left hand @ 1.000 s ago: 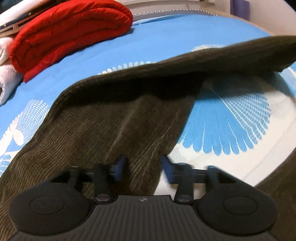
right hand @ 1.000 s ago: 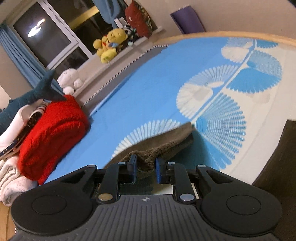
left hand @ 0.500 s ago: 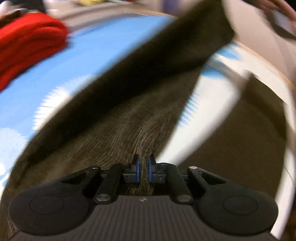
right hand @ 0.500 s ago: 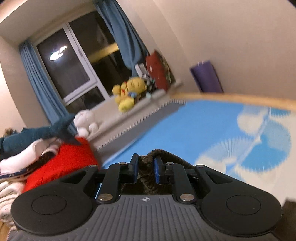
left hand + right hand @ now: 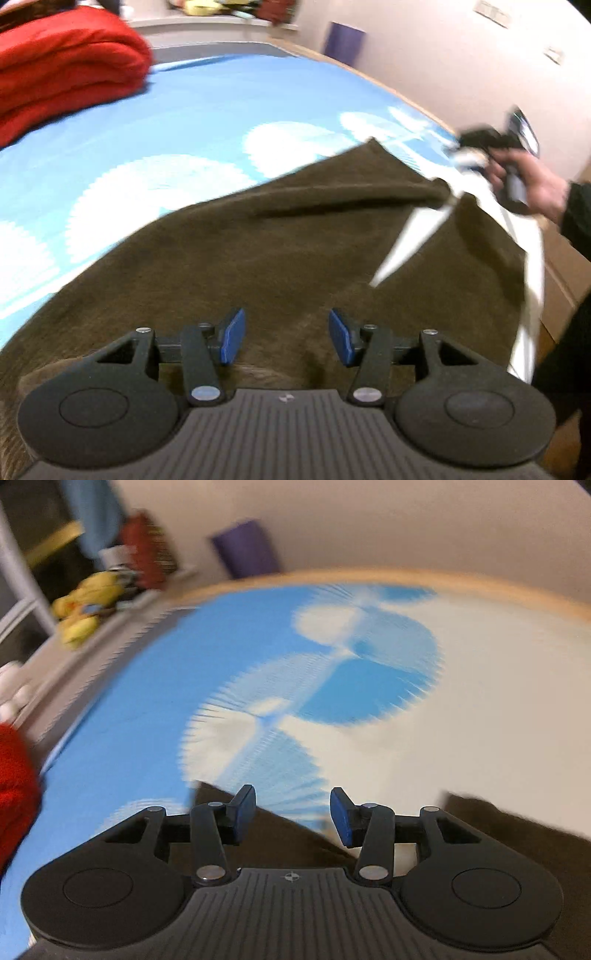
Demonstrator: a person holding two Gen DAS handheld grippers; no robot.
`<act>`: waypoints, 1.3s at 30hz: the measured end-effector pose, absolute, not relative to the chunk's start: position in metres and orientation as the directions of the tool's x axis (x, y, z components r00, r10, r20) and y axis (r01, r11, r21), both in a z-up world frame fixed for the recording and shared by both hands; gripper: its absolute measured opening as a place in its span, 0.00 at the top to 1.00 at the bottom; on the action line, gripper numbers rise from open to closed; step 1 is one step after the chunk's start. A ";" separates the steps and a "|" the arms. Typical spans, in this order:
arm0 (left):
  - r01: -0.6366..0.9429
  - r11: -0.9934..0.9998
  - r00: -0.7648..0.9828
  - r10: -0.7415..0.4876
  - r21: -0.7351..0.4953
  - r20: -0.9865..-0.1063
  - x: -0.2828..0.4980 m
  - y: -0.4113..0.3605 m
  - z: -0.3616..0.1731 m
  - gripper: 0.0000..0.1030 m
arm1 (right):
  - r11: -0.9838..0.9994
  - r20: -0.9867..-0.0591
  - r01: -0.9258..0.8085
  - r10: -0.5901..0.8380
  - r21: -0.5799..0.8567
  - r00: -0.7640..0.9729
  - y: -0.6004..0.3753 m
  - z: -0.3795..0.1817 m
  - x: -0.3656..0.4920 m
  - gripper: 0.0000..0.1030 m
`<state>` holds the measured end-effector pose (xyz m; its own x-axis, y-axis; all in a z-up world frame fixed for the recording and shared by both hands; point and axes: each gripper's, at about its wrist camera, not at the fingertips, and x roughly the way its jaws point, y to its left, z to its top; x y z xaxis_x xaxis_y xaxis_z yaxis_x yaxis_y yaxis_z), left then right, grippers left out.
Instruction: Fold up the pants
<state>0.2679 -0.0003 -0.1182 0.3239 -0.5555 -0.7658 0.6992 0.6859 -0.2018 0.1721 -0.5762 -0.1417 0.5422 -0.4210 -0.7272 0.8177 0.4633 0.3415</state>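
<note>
The dark brown corduroy pants (image 5: 280,236) lie spread on the blue and white bed sheet (image 5: 207,110), one leg laid over the other with a thin white gap between them at the right. My left gripper (image 5: 286,341) is open and empty just above the pants. My right gripper (image 5: 291,818) is open and empty, and brown pants cloth (image 5: 280,834) lies under and beside its fingers. In the left wrist view the right gripper shows held in a hand (image 5: 524,177) at the far right, past the pants' leg ends.
A folded red blanket (image 5: 62,70) lies at the bed's far left; it also shows in the right wrist view (image 5: 14,775). Stuffed toys (image 5: 85,609) sit on the window ledge. A purple object (image 5: 247,550) stands at the wall. The bed's wooden edge (image 5: 406,578) curves behind.
Both grippers were shut on the pants and carried one leg over the other. Now both have opened and let go, and the pants lie folded lengthwise on the bed.
</note>
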 end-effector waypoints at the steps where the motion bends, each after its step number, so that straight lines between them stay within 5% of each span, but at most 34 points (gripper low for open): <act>1: 0.689 0.698 0.334 -0.544 -0.194 -0.770 0.270 -0.001 -0.119 0.46 | 0.426 -0.756 0.835 -0.398 0.350 0.520 -0.580 -0.154 0.166 0.54; 5: 0.662 0.732 0.359 -0.496 -0.158 -0.790 0.269 -0.001 -0.124 0.46 | 0.401 -0.849 0.841 -0.227 0.364 0.476 -0.593 -0.198 0.164 0.54; 11: 0.660 0.739 0.360 -0.467 -0.132 -0.808 0.275 -0.009 -0.131 0.46 | 0.472 -0.877 0.832 -0.216 0.292 0.430 -0.588 -0.212 0.179 0.52; 12: 0.658 0.742 0.363 -0.460 -0.126 -0.810 0.276 -0.011 -0.132 0.46 | 0.487 -0.875 0.826 -0.221 0.283 0.430 -0.586 -0.210 0.182 0.56; 13: 0.655 0.746 0.367 -0.455 -0.122 -0.811 0.272 -0.005 -0.131 0.46 | 0.503 -0.873 0.819 -0.227 0.275 0.432 -0.587 -0.208 0.184 0.78; 17: 0.628 0.771 0.390 -0.430 -0.106 -0.814 0.278 -0.001 -0.134 0.46 | 0.545 -0.850 0.813 -0.315 0.203 0.423 -0.586 -0.189 0.189 0.82; 19: 0.616 0.781 0.398 -0.421 -0.103 -0.815 0.280 0.001 -0.134 0.47 | 0.542 -0.829 0.836 -0.428 0.083 0.360 -0.582 -0.179 0.196 0.96; 21: 0.612 0.787 0.411 -0.406 -0.083 -0.816 0.279 0.000 -0.134 0.47 | 0.520 -0.727 0.851 -0.611 -0.070 0.313 -0.574 -0.166 0.203 0.94; 23: 0.600 0.799 0.435 -0.378 -0.050 -0.817 0.278 -0.001 -0.132 0.47 | 0.527 -0.661 0.850 -0.642 -0.011 0.389 -0.572 -0.158 0.205 0.94; 27: 0.438 0.899 0.509 -0.254 -0.006 -0.822 0.279 0.012 -0.110 0.47 | 0.673 -0.678 0.695 -0.388 0.254 0.624 -0.566 -0.163 0.229 0.84; 29: 0.287 0.958 0.530 -0.168 -0.010 -0.831 0.280 0.028 -0.092 0.47 | 0.700 -0.697 0.622 -0.247 0.352 0.673 -0.557 -0.173 0.246 0.66; 34: -0.003 0.999 0.606 0.044 0.053 -0.794 0.257 0.060 -0.047 0.46 | 0.722 -0.815 0.627 -0.155 0.292 0.559 -0.525 -0.206 0.290 0.62; 39: -0.152 0.984 0.641 0.172 0.095 -0.748 0.240 0.081 -0.051 0.46 | 0.783 -0.810 0.621 -0.353 0.018 0.468 -0.496 -0.222 0.318 0.95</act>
<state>0.2399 0.0808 -0.0509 0.6410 0.1716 -0.7481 -0.1522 0.9838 0.0951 0.3179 -0.4963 -0.2220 0.4682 -0.3530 -0.8100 0.6213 0.7833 0.0178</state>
